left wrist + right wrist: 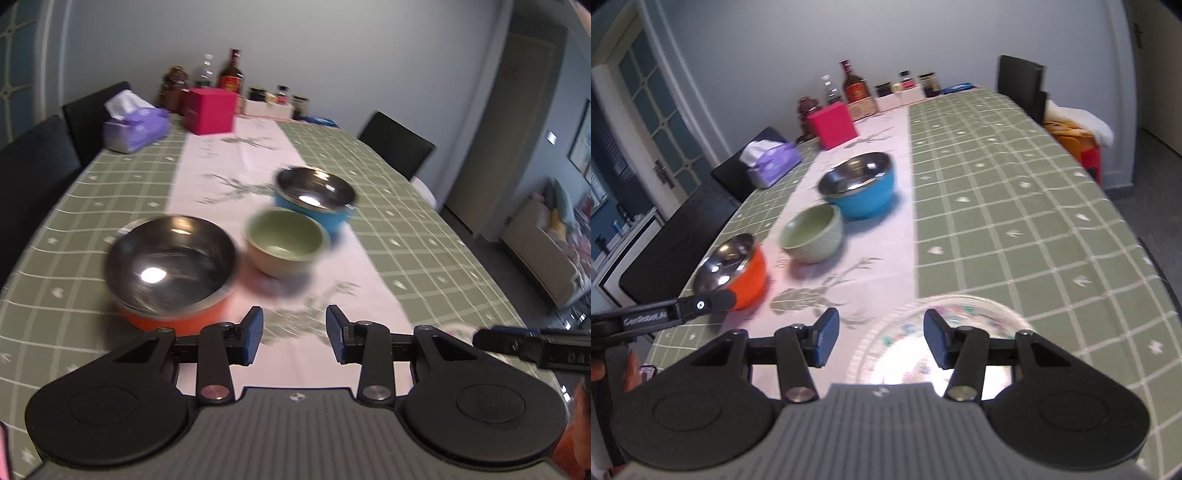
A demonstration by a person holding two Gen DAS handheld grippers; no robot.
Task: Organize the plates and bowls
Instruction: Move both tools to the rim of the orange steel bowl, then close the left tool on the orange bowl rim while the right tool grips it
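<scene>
While both spread: orange bowl (171, 267) ahead-left of left tool (294, 334), plate (938, 343) beneath right tool (881, 338).

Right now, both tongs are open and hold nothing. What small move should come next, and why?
Probably lower the right tongs onto the near rim of the plate: it lies right below them, apart from the three bowls. The left tongs hang open short of the orange bowl, so they could wait.

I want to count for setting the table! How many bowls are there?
3: an orange bowl nearest on the left, a green bowl in the middle, and a blue bowl farthest back. None looks hidden.
</scene>
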